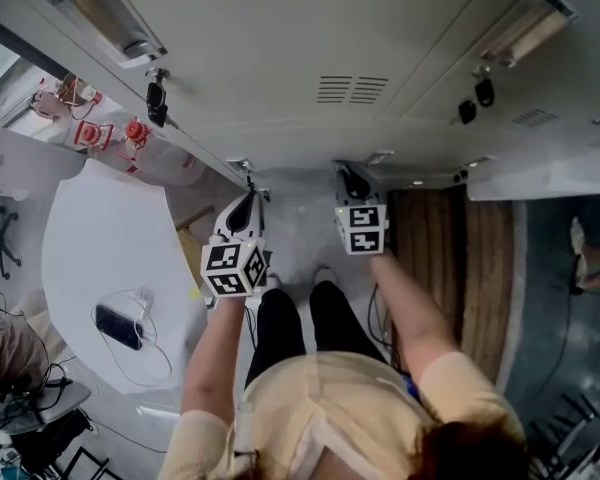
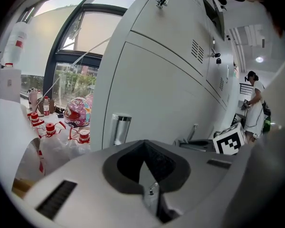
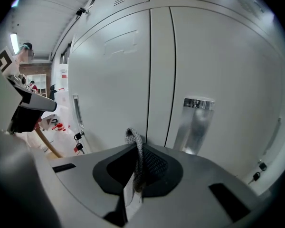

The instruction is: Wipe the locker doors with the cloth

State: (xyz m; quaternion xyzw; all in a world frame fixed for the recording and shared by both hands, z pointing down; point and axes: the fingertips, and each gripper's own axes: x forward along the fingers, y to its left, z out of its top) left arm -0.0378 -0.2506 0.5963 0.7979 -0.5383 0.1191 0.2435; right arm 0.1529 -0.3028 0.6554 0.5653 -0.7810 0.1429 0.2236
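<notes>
Pale locker doors (image 3: pixel 109 75) stand close ahead. The right tool (image 3: pixel 133 186) is clamped on a thin fold of cloth (image 3: pixel 135 148); the left tool (image 2: pixel 149 194) is closed on nothing. So slim a pinch could let the cloth slip out under rubbing, or snag on a handle (image 3: pixel 194 122).

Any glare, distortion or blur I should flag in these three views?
Head view: evenly lit, locker doors bowed by the wide lens. Left gripper view: heavy fisheye, dark corners, window washed out. Right gripper view: same fisheye, handle glinting, cloth sharp.
</notes>
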